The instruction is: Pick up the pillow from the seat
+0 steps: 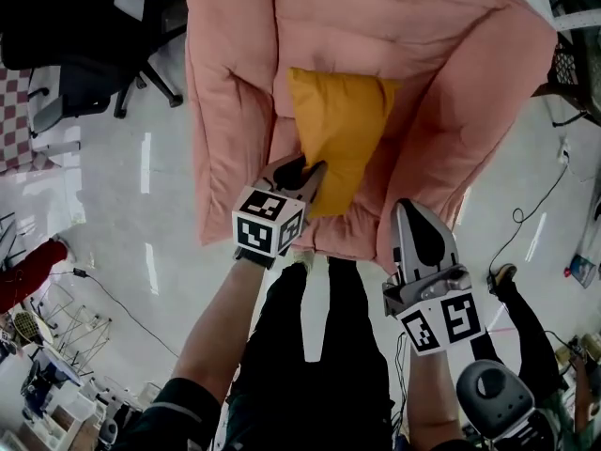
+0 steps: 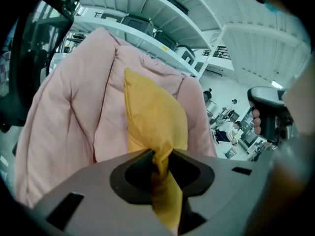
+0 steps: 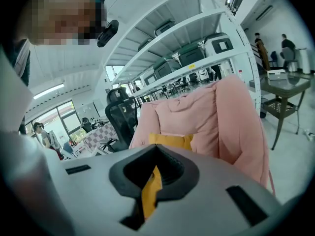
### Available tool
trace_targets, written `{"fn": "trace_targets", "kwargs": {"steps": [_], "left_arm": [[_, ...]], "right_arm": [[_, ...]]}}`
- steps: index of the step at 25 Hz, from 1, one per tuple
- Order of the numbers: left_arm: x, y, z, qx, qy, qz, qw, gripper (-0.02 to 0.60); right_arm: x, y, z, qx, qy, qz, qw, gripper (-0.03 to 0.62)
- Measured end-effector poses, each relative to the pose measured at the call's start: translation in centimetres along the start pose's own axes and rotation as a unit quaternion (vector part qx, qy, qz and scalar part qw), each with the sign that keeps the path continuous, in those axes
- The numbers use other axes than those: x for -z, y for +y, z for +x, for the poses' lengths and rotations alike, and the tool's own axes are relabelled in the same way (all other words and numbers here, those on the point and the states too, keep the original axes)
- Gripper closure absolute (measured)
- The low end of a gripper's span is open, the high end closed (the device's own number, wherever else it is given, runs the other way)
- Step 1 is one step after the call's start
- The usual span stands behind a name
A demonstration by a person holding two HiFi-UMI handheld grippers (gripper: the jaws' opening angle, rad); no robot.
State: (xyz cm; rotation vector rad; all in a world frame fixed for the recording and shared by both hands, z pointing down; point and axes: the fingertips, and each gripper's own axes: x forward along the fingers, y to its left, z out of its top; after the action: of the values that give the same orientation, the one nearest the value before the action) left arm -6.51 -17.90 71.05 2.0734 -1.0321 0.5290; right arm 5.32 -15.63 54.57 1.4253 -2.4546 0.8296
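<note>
Looking down from the head view, the left hand-held gripper is clamped on the nearest corner of the square mustard-yellow fabric pillow. The rest of the pillow stretches away ahead of it, in the hollow of the big pink quilted padded seat. Going for the corner makes sense to me, since it's the thin bit two jaws can actually bite. The right hand-held gripper hangs over the seat's front edge, with the pillow off to its left and a strip of pink between them.

In the left gripper view the jaws are squeezed onto a twisted bunch of yellow cloth. The pillow runs on ahead against the seat. My guess is the actual lift hasn't really happened yet.

In the right gripper view the jaws are closed down to a slit with nothing gripped. A sliver of yellow shows through the slit, and I'd say that's just the pillow lying further ahead. It's probably being kept free to steady the other side if the pillow flops.
</note>
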Motion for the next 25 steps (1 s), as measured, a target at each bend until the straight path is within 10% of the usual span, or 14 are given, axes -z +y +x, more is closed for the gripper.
{"fn": "trace_targets", "kwargs": {"steps": [25], "left_arm": [[-23.5, -13.5, -25.3, -0.004, -0.197, 0.064, 0.9783, 0.474]], "right_arm": [[-19.1, 5.6, -11.1, 0.024, -0.108, -0.049, 0.993, 0.592]]}}
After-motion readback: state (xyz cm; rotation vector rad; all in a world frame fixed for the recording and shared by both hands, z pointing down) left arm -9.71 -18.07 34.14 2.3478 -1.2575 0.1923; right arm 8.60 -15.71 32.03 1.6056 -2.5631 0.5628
